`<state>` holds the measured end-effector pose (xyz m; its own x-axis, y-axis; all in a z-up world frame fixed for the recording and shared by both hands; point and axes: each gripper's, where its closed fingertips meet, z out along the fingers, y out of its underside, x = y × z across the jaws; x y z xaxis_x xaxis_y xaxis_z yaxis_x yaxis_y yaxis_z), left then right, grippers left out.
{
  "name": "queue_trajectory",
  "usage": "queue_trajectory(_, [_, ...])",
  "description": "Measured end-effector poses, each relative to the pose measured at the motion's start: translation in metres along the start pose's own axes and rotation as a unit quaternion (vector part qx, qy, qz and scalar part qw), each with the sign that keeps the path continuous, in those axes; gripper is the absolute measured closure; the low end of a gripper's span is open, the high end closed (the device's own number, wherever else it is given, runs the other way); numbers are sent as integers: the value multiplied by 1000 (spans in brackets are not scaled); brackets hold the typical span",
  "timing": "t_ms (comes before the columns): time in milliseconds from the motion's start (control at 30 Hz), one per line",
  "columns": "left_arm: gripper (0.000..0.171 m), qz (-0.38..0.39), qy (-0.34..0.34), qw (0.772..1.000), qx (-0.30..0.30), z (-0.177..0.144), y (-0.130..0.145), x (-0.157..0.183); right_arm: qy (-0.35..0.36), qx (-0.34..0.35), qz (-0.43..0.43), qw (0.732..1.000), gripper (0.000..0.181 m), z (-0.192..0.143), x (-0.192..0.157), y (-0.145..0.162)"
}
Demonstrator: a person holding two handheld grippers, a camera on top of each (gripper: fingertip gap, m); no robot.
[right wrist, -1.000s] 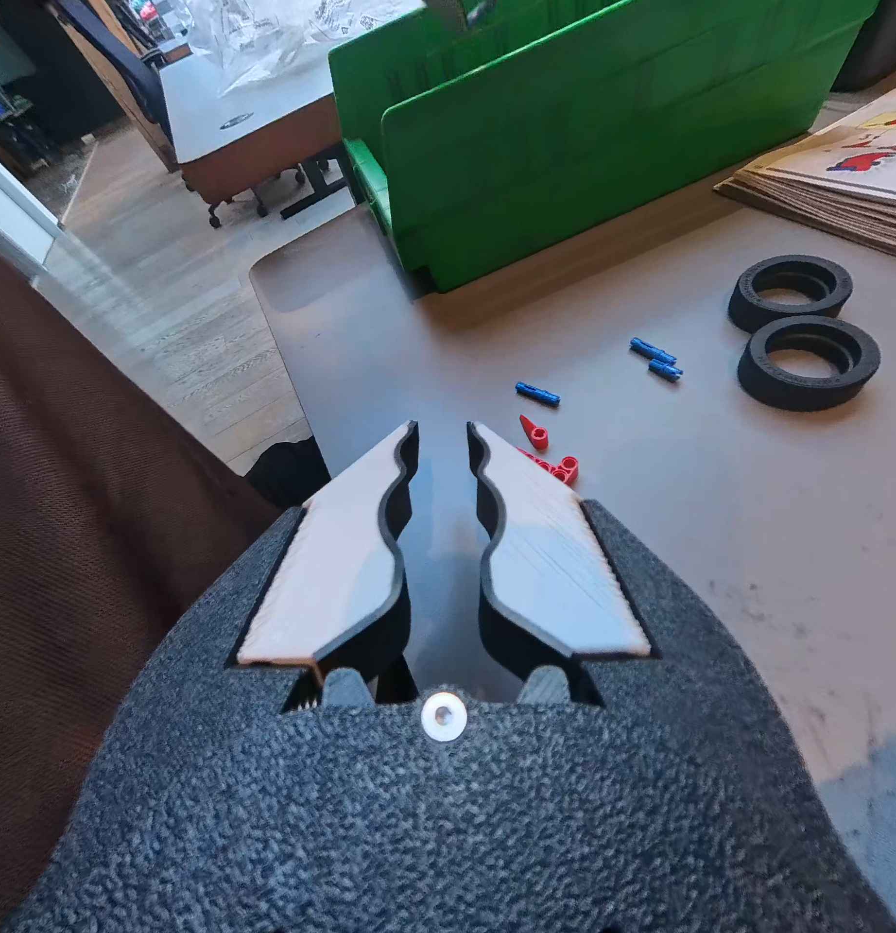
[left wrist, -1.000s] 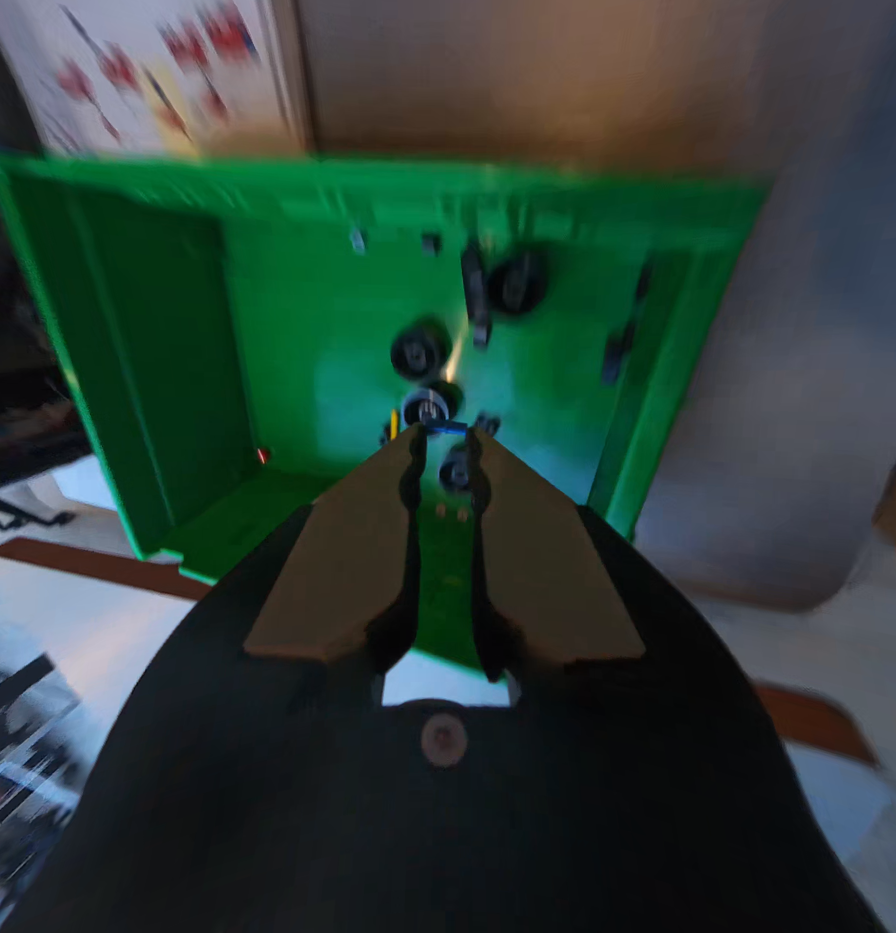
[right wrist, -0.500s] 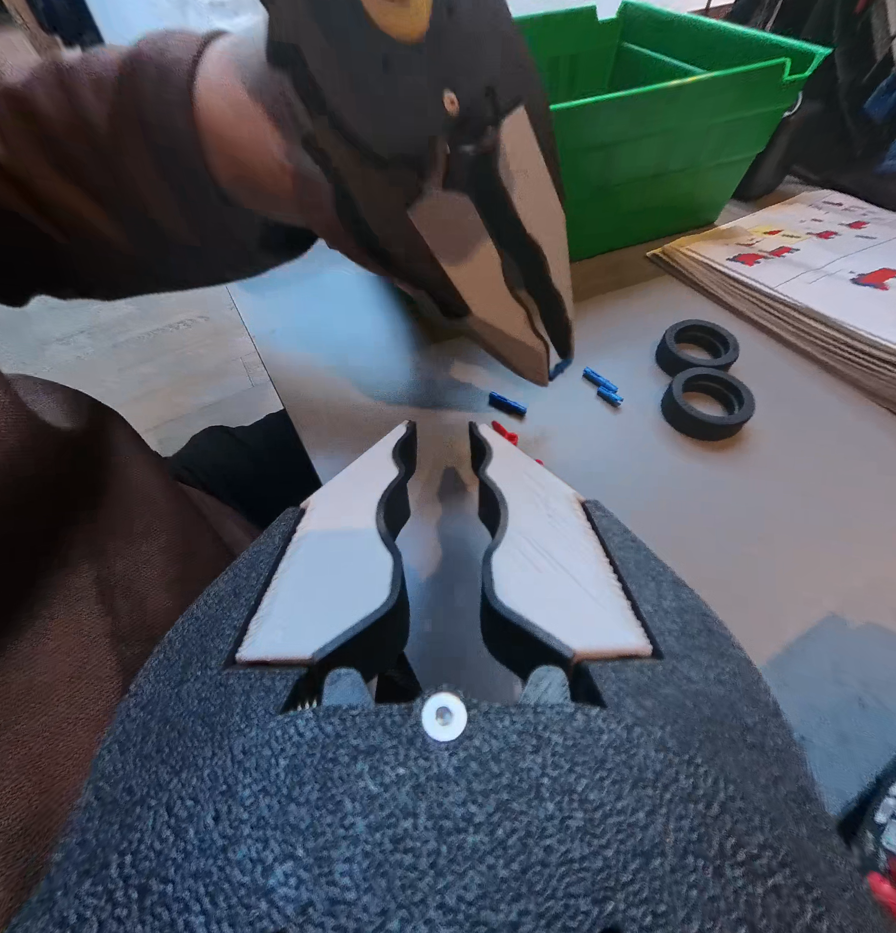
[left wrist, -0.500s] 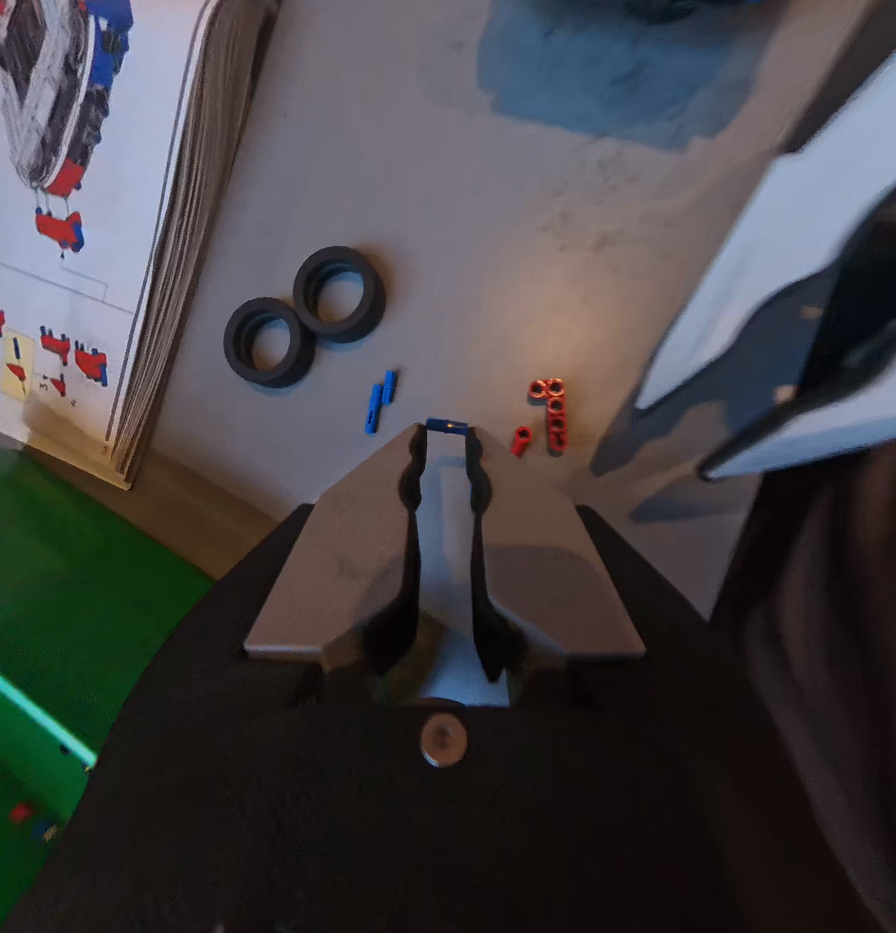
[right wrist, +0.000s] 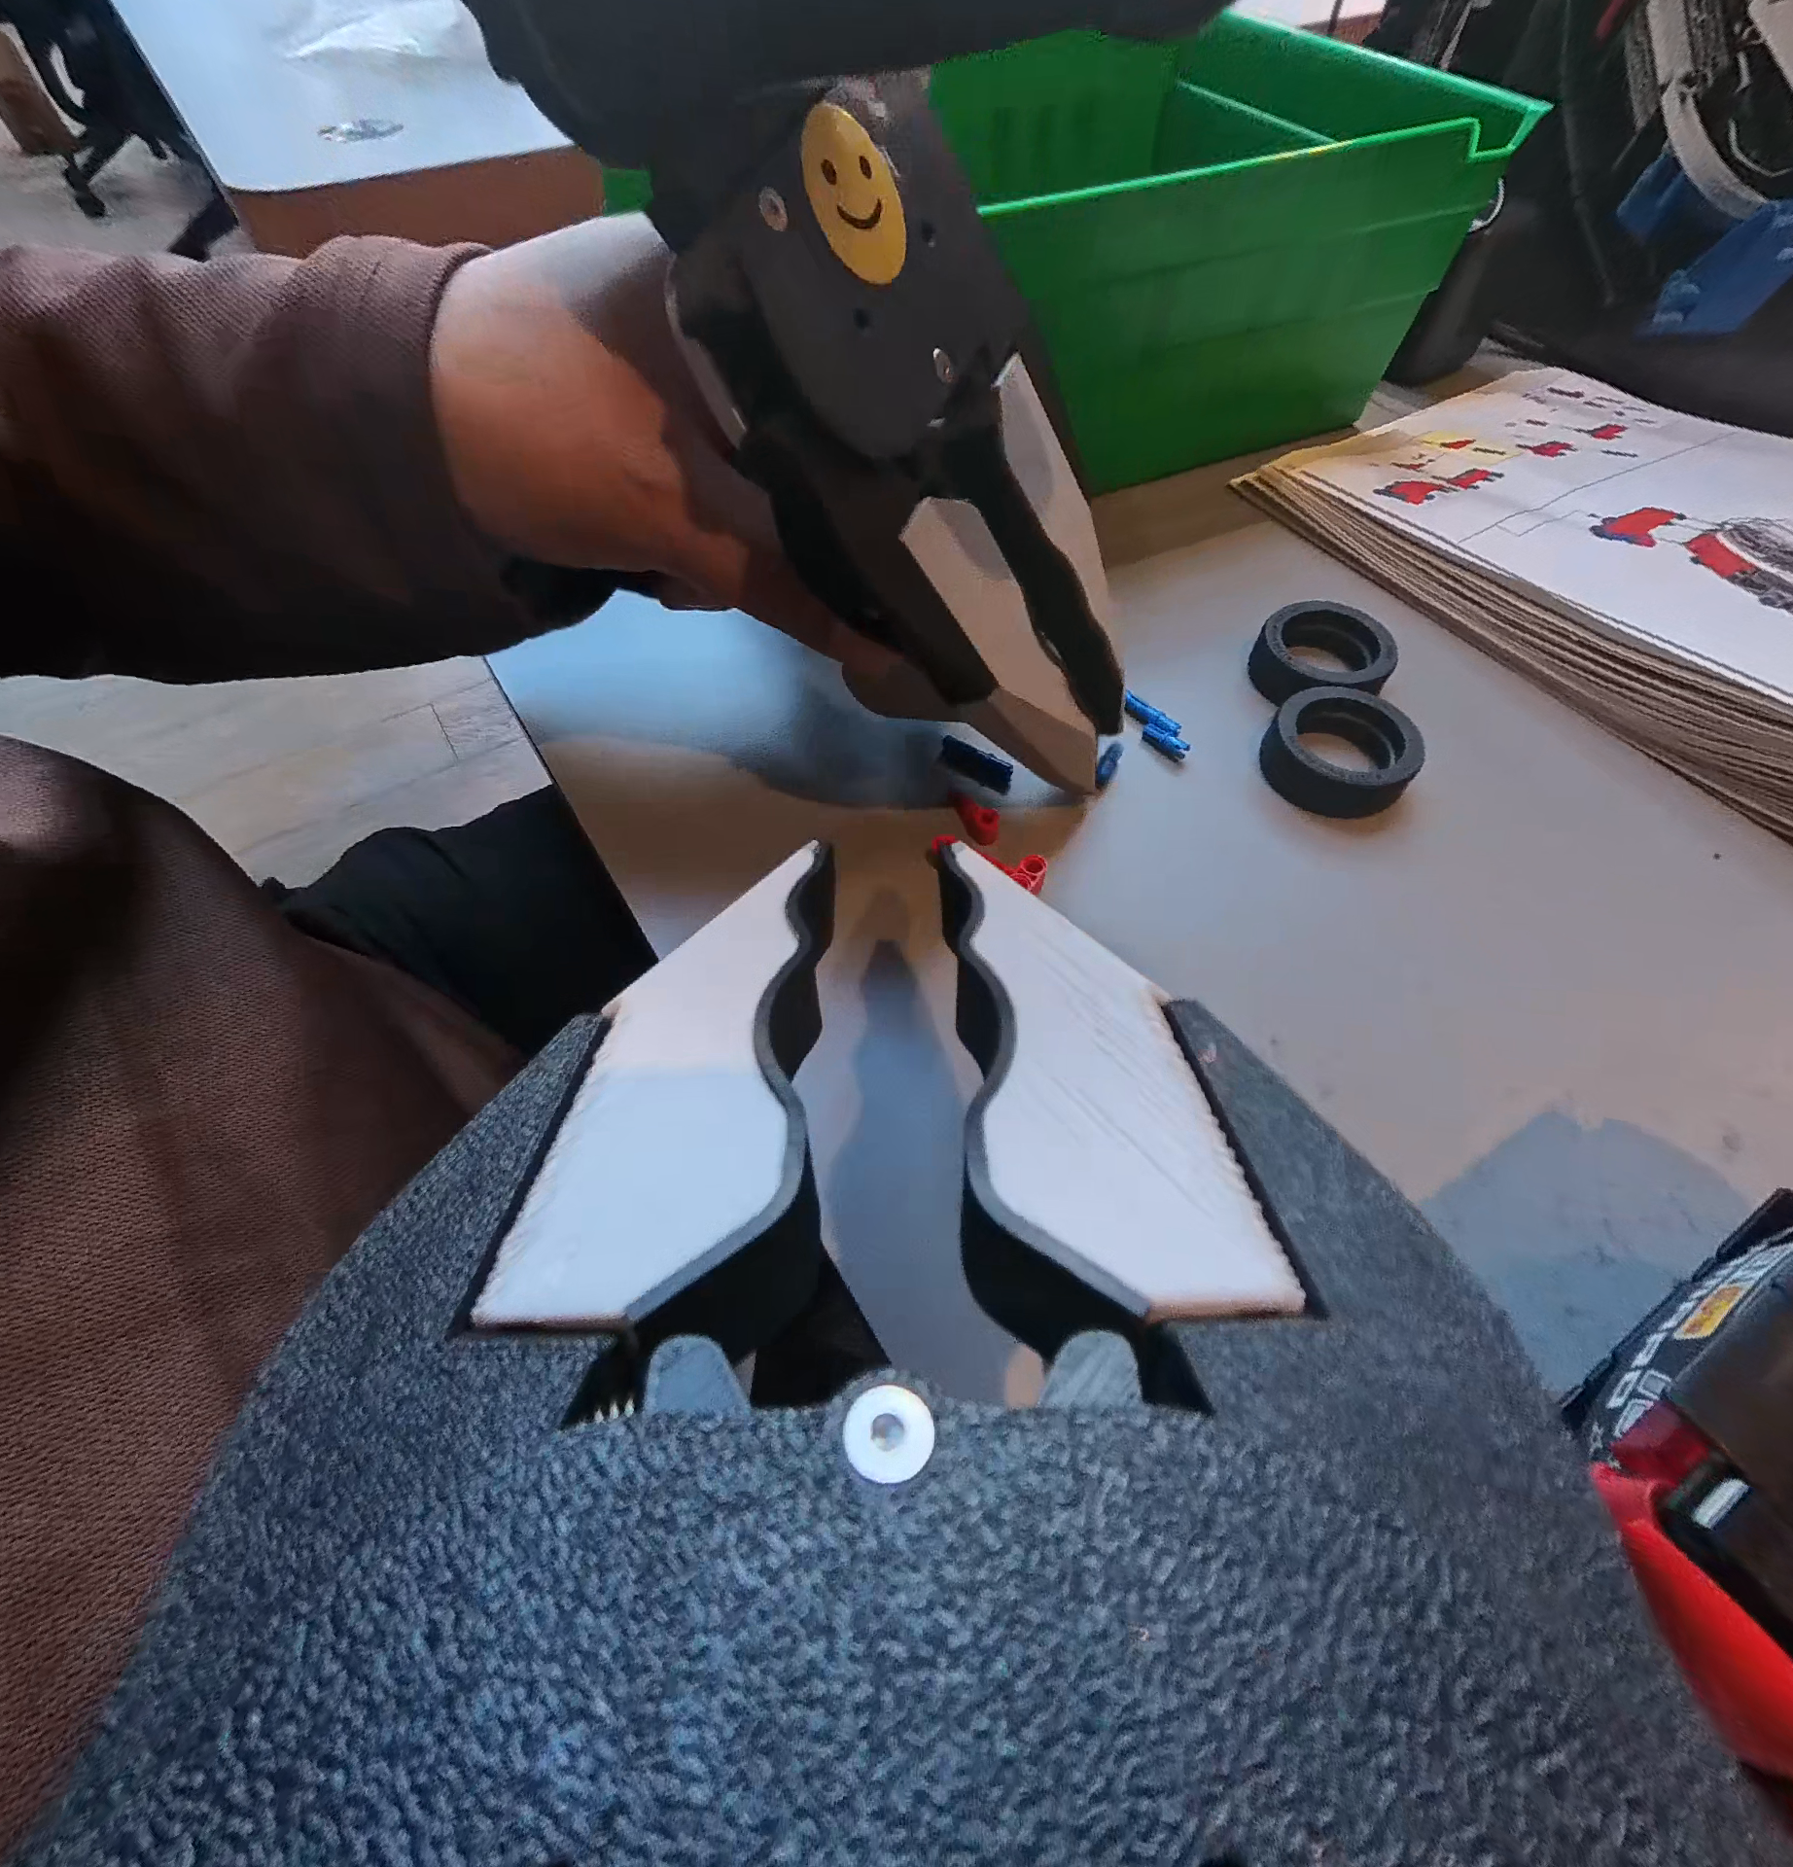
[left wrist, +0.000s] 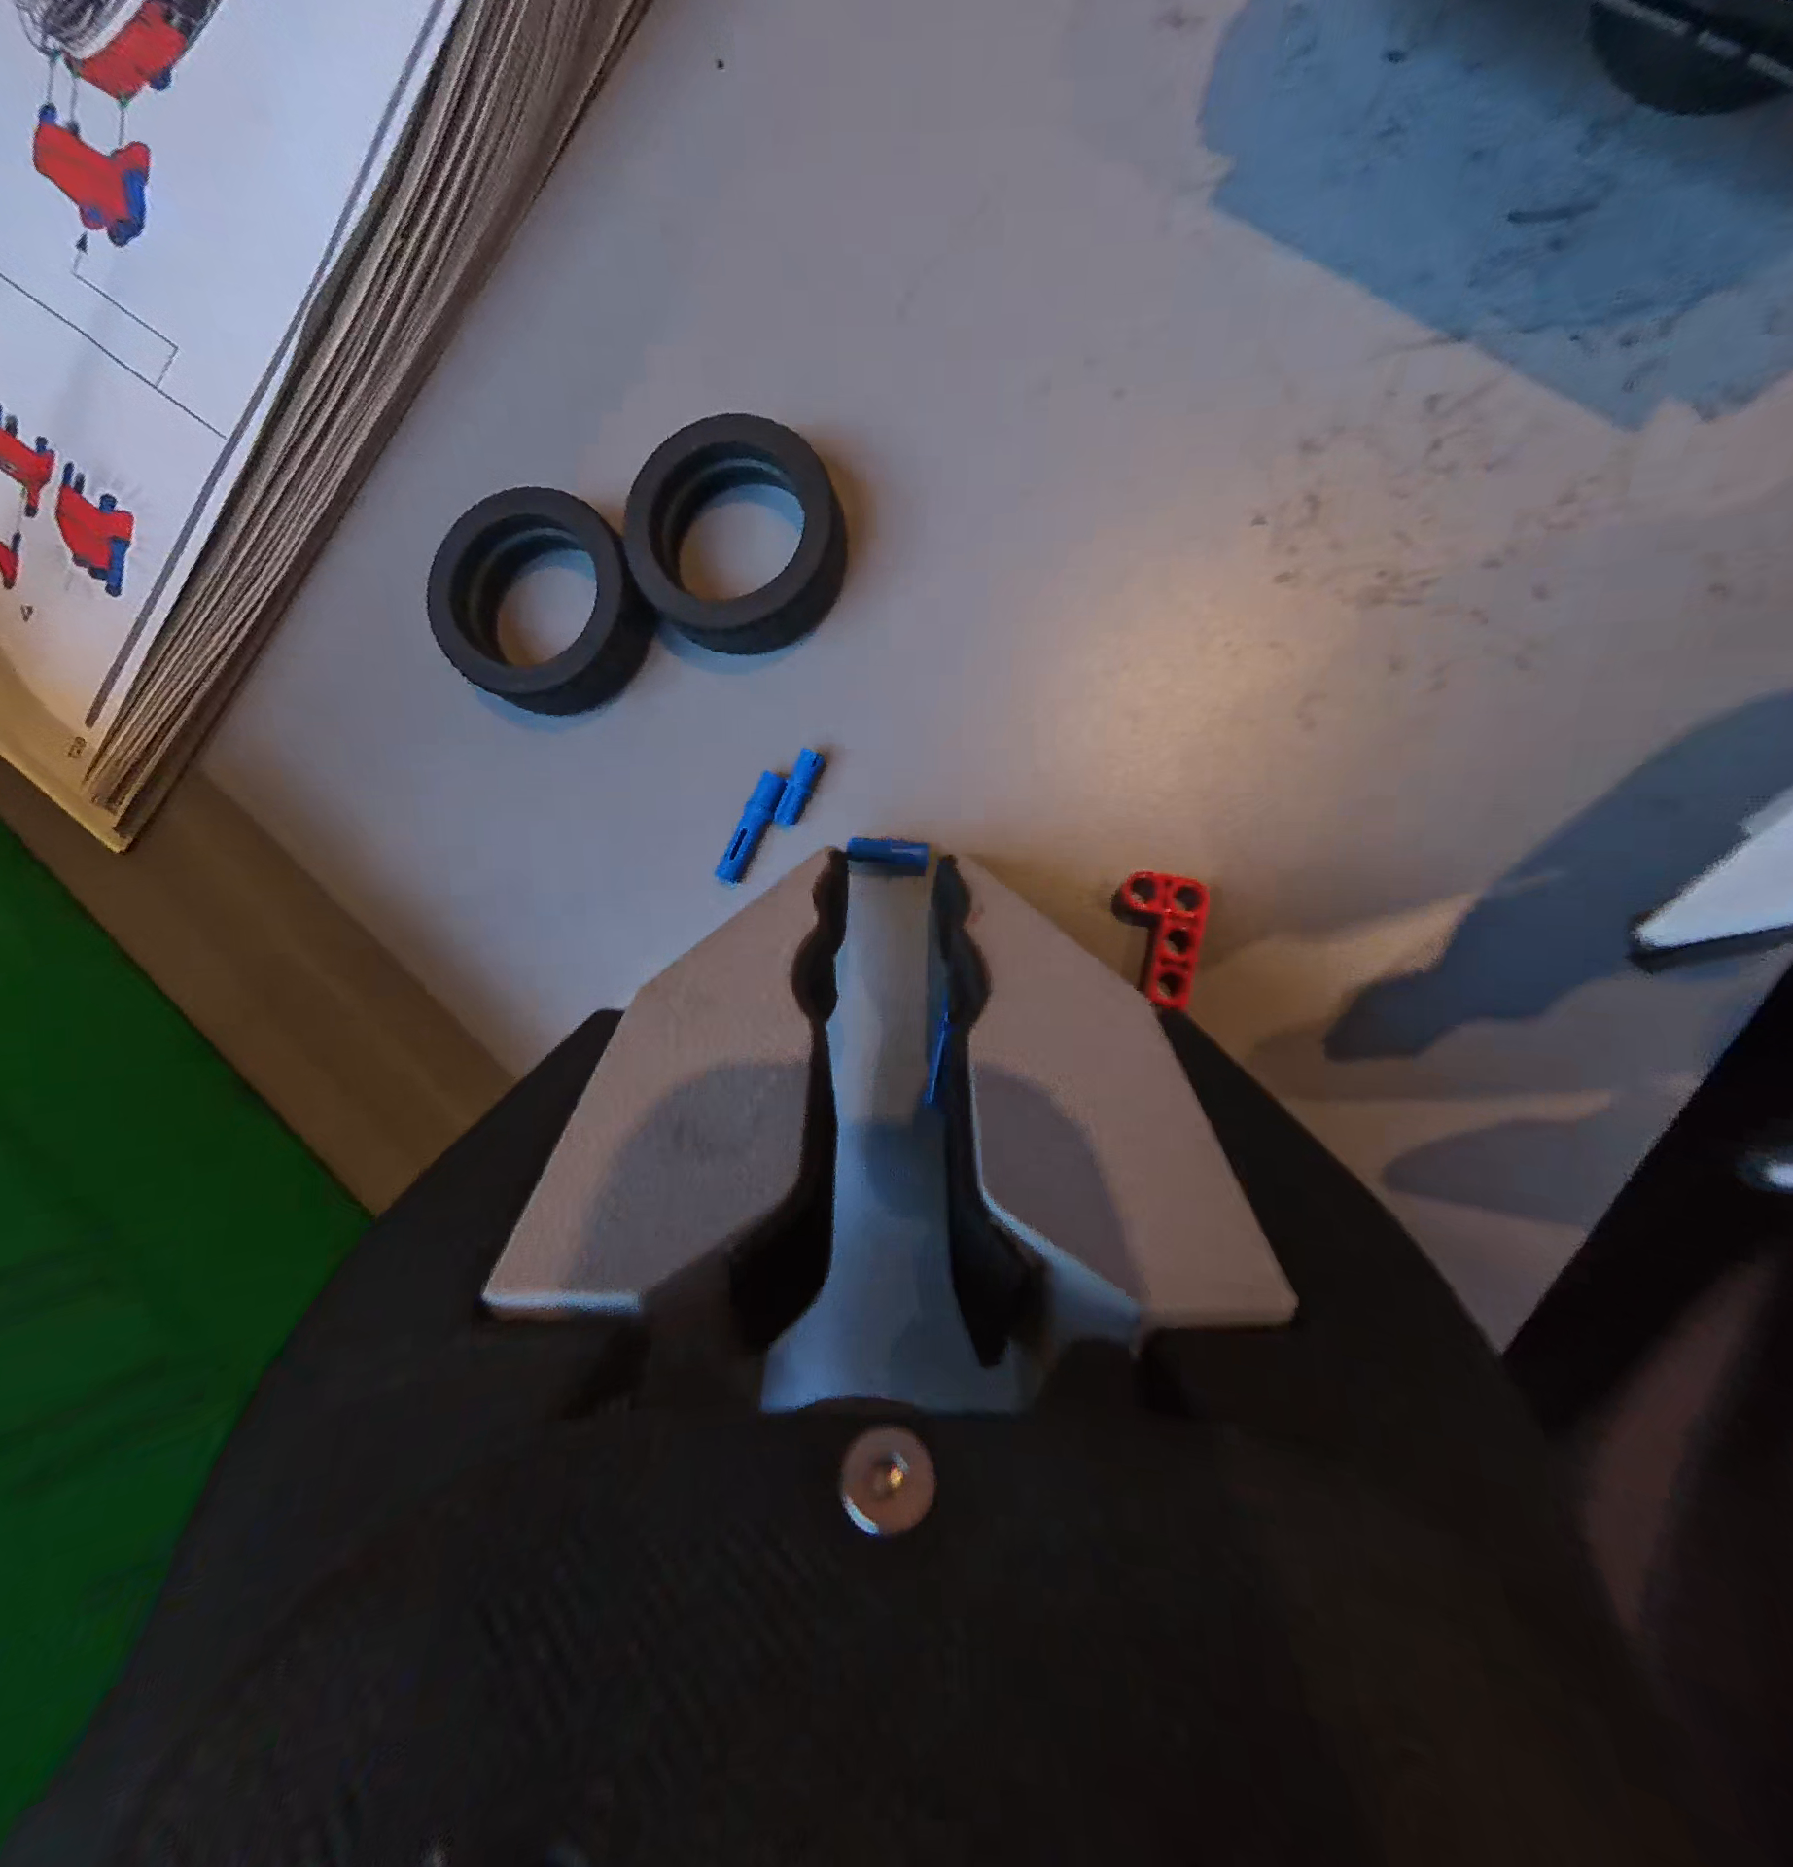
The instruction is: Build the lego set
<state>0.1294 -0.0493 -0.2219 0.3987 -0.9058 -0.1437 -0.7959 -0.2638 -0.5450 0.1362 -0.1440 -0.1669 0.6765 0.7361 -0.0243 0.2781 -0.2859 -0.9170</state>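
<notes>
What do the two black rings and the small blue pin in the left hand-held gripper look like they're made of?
Two black ring-shaped tyres: probably rubber, with a matte, light-absorbing surface and ribbed inner walls. Small blue cylindrical pin, clamped in the left hand-held gripper: likely hard moulded plastic, with a smooth, saturated colour and a slight sheen.

Two black tyres [left wrist: 635,561] lie near the booklet [left wrist: 165,333], whose white pages carry red and blue drawings. Blue pins [left wrist: 771,808] and a red beam [left wrist: 1165,935] dot the grey bench [left wrist: 1175,455] (scuffed darker toward one corner). The bin [right wrist: 1226,263] is bright green.
</notes>
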Motion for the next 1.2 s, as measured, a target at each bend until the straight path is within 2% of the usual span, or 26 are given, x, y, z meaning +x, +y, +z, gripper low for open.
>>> queue_trajectory(167, [151,-28,24,999,30,-6,-4,3,-1,-4,5,1000,162,3,1,3])
queue_trajectory(267, [149,-39,22,999,28,-10,2,0,1,-6,11,1000,162,4,3,5])
queue_trajectory(333, [149,-46,25,997,49,-20,5,2,6,-8,14,1000,162,5,4,6])
queue_trajectory(433, [151,-60,20,992,105,-41,9,7,13,-10,23,1000,162,8,7,11])
queue_trajectory(633, [141,-64,-4,966,251,-75,18,7,4,10,33,999,162,26,8,0])
queue_trajectory(767, [131,-82,42,945,313,-89,19,5,-19,28,75,997,161,36,8,-11])
queue_trajectory(833, [132,-76,42,935,344,-98,17,-3,-36,43,105,993,159,39,6,-18])
queue_trajectory(1033, [132,-70,86,917,383,-110,15,-5,-68,54,149,985,155,47,5,-32])
queue_trajectory(1200, [135,-74,81,914,390,-111,14,-8,-40,83,146,985,155,48,29,-51])
